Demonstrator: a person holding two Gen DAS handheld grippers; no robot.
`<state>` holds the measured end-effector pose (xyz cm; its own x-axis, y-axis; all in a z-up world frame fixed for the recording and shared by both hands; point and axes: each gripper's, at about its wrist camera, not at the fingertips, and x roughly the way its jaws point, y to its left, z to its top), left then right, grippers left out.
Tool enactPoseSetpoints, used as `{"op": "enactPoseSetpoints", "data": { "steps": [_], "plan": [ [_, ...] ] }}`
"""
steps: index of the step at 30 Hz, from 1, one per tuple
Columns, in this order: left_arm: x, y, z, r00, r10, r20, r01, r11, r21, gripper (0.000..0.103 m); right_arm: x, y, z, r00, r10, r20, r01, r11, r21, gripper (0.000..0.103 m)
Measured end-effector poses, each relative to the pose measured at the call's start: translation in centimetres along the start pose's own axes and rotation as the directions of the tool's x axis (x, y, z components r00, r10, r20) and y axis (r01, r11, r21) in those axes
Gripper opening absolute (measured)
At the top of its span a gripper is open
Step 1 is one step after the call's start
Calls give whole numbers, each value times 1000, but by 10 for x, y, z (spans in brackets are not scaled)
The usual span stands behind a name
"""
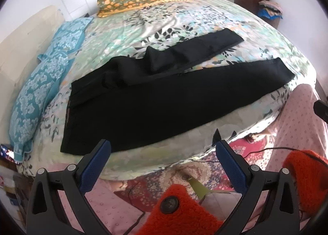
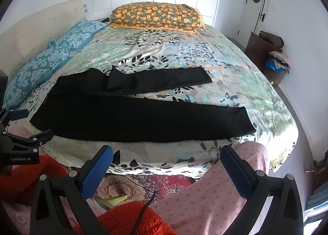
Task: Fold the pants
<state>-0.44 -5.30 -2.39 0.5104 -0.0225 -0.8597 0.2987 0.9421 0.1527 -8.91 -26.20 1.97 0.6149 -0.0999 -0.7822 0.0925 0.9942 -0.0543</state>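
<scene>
Left wrist view: black pants [image 1: 164,99] lie spread on a floral bedspread [image 1: 184,18], waistband at nine o'clock, two legs splayed toward three o'clock, the far leg rumpled near the crotch. Both the left gripper [image 1: 163,149] and the right gripper [image 2: 166,154] hover off the near bed edge, jaws wide and holding nothing. The fabric looks soft, light and limp, so pinching at waistband corner and hem seems best; bare bedspread toward twelve o'clock gives room before the orange pillow [image 2: 156,18].
</scene>
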Motion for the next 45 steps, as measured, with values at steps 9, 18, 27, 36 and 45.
{"op": "enactPoseSetpoints", "data": {
  "steps": [9, 18, 27, 36, 45],
  "plan": [
    [-1, 1, -1, 1000, 11, -3, -11, 1000, 0, 102, 7, 11, -3, 1000, 29, -11, -29, 999, -45, 103],
    [-1, 6, -4, 1000, 9, 1, -9, 1000, -10, 102, 10, 23, -2, 999, 40, -22, -42, 996, -84, 103],
    [0, 11, -6, 1000, 8, 0, -8, 999, -33, 102, 13, 33, 0, 998, 48, -37, -52, 992, -119, 103],
    [0, 14, -7, 1000, 9, 3, -9, 999, -38, 102, 15, 37, -1, 998, 55, -42, -60, 989, -135, 103],
    [-1, 17, -8, 1000, 12, 6, -12, 999, -40, 102, 14, 38, -1, 998, 57, -39, -62, 988, -140, 103]
  ]
}}
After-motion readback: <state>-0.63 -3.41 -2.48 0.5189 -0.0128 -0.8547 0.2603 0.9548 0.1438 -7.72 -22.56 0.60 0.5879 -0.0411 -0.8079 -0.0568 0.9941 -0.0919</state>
